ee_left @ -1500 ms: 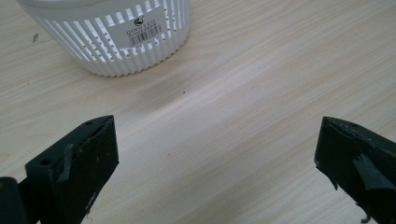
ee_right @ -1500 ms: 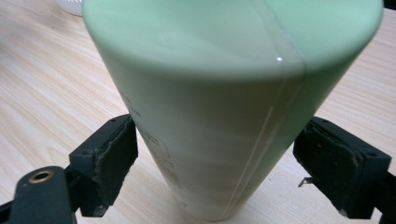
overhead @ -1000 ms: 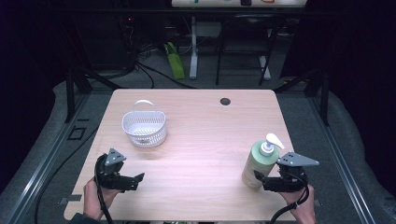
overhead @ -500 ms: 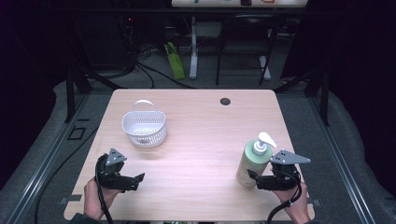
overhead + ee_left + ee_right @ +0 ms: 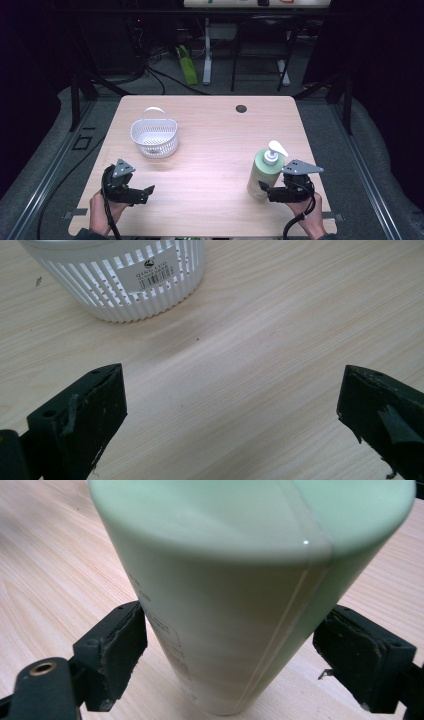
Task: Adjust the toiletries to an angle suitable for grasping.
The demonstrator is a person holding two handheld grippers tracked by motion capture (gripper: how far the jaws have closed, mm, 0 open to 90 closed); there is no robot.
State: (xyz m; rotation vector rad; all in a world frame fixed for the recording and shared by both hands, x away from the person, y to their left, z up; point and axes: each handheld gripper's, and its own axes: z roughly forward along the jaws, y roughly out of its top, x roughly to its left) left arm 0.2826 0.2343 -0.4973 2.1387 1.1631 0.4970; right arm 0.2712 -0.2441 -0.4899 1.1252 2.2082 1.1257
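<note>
High view: pale green pump bottle (image 5: 264,174), white nozzle, upright.

Glossy green bottle (image 5: 240,595), wood-grain table (image 5: 210,150)

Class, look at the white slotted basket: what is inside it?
From the high view, the white basket shows a slotted floor and nothing lying inside. Its near wall hides a strip of that floor, and the left gripper view shows its outer wall alone.

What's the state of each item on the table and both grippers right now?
Basket: upright, empty, handle up.
Pump bottle: upright on the table, between the right jaws.
Left gripper: open, nothing between the jaws.
Right gripper: jaws either side of the bottle's base, both pads at its sides; grip not confirmed.
</note>
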